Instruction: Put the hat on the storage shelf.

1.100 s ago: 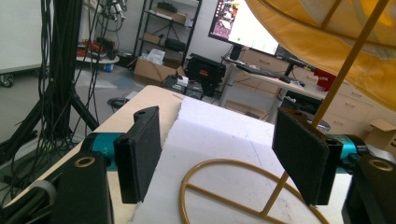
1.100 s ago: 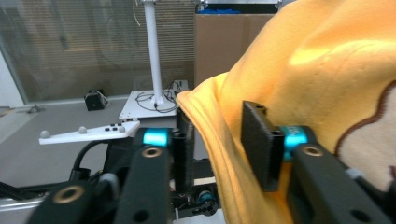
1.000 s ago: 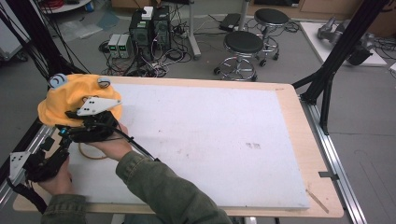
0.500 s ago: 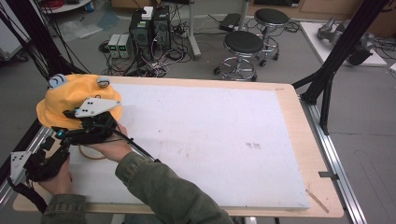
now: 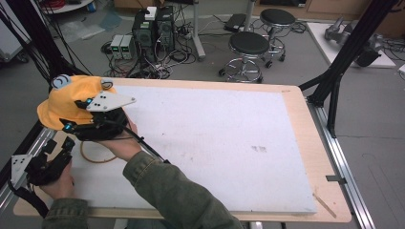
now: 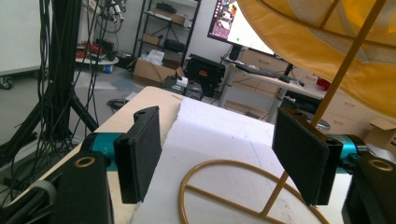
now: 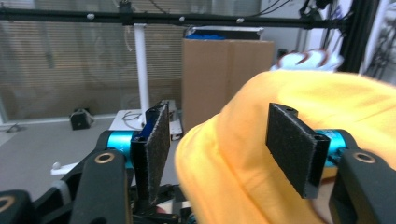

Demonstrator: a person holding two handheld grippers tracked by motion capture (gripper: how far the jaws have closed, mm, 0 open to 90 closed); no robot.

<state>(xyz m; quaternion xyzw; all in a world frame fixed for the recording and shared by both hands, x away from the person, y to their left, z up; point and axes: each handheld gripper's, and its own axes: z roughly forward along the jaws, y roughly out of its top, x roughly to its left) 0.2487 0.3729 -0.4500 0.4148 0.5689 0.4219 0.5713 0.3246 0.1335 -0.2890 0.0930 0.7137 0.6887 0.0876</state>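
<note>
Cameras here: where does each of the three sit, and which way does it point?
High view: above the person's side, looking forward and down on the table; shows forearms, hands, the left gripper and right gripper.
Left gripper view: rides the left gripper, looking level between its open jaws at the wire stand.
Right gripper view: rides the right gripper, its jaws just opening, apart around the yellow hat.
Shared: the yellow hat, draped on the stand, appears in all three.

A lab: computer towers, tangled cables, stools.
</note>
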